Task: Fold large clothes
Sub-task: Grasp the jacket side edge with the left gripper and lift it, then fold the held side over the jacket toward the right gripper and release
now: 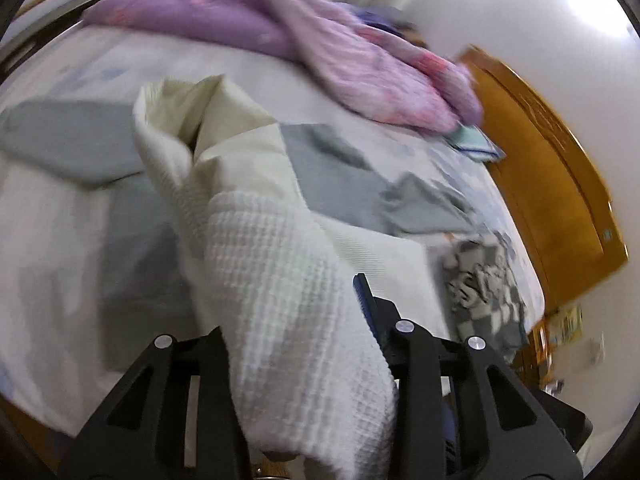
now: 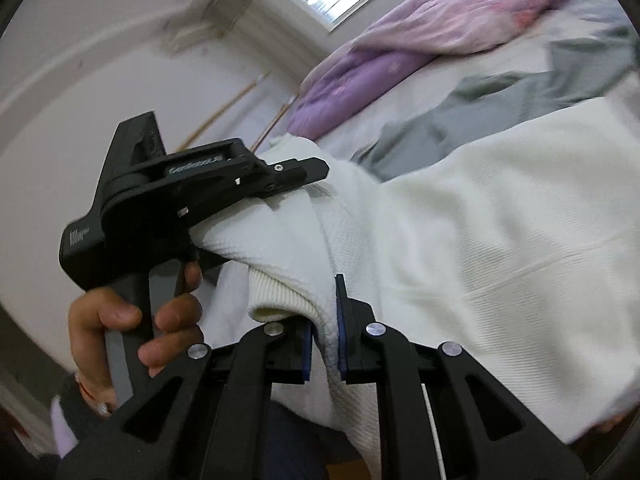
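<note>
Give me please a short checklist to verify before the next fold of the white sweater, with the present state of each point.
1. Right gripper shut on the white sweater: ok, cloth sits between its blue pads by the ribbed cuff.
2. Left gripper holds the sweater: ok, cloth fills its fingers and the right wrist view shows it clamped.
3. Sweater lifted off the bed: cannot tell, part still seems to rest there.
4. Landing area free: not ok, a grey garment lies under and beside it.
5. Purple quilt apart from the sweater: ok.
6. Sweater flat, no twist: not ok, it is bunched.
</note>
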{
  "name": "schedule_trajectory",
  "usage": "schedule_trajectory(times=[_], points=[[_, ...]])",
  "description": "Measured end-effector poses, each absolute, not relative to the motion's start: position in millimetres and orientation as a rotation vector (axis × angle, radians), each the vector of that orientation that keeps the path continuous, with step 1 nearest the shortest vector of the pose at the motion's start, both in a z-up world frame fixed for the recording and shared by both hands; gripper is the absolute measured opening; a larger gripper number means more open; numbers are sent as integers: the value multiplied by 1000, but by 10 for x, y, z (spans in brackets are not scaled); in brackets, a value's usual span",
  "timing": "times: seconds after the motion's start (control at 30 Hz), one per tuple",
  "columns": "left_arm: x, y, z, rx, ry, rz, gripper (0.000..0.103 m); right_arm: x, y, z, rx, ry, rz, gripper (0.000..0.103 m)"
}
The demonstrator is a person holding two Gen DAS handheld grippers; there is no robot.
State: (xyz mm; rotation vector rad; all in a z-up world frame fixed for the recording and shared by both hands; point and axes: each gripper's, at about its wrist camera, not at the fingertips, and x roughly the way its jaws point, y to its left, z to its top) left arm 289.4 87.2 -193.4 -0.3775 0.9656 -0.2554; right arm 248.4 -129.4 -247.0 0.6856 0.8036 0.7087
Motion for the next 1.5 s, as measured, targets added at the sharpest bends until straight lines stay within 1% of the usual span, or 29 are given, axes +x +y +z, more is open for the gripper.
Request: schedule_trajectory(times=[0.07,0.2,0.33,0.43,0.63,0.73,0.83,0.87,0.9,0.93,1.0,1.07,1.17,1.33,1.4,1.47,1.5], points=[[3000,461,-1895,-326,974,-303,34,2500,-1611,-2483,761,805,664,9],[3128,-140,-1933,-277,1003,-392,34,2454,-2095,-2510,811,775,570,8],[3306,-757,-2151,-235,1078,-438,32,2416,-2520,-2706,916,773,475,8],[3354,-1069,-2295,-201,1121,-458,33,2366,-2750,-2876,973,770,410,8],[3273,-1101,-2488,-259,1167,-577,33,2255,-2993,-3020,1020,790,352,8],[3277,-1125,-2573,-252,1195,-583,36,2244,-3009,-3046,1000,821,347,8],[3335,-1224,-2733,-249,1251,-537,46,2294,-3026,-3158,994,859,310,8],[3347,-1278,-2789,-242,1262,-517,60,2285,-3038,-3193,1002,869,297,8],[3356,-1312,-2840,-234,1267,-490,87,2282,-3050,-3229,1006,882,283,8],[3355,-1360,-2870,-270,1256,-508,100,2279,-3062,-3262,1003,897,270,8],[3322,-1429,-2856,-259,1263,-520,99,2274,-3101,-3365,1026,929,235,8],[3262,-1516,-2780,-177,1233,-526,99,2264,-3157,-3454,1057,946,213,8],[3220,-1407,-2710,-144,1200,-512,99,2245,-3192,-3512,1046,978,183,8],[3271,-717,-2653,-188,1143,-380,99,2246,-3185,-3633,1005,1052,139,9],[3328,-419,-2667,-221,1125,-310,99,2236,-3162,-3565,955,1065,133,12],[3422,-85,-2722,-260,1121,-222,99,2248,-3156,-3546,941,1081,125,13],[3496,54,-2781,-306,1140,-215,99,2234,-3168,-3522,935,1094,119,15]])
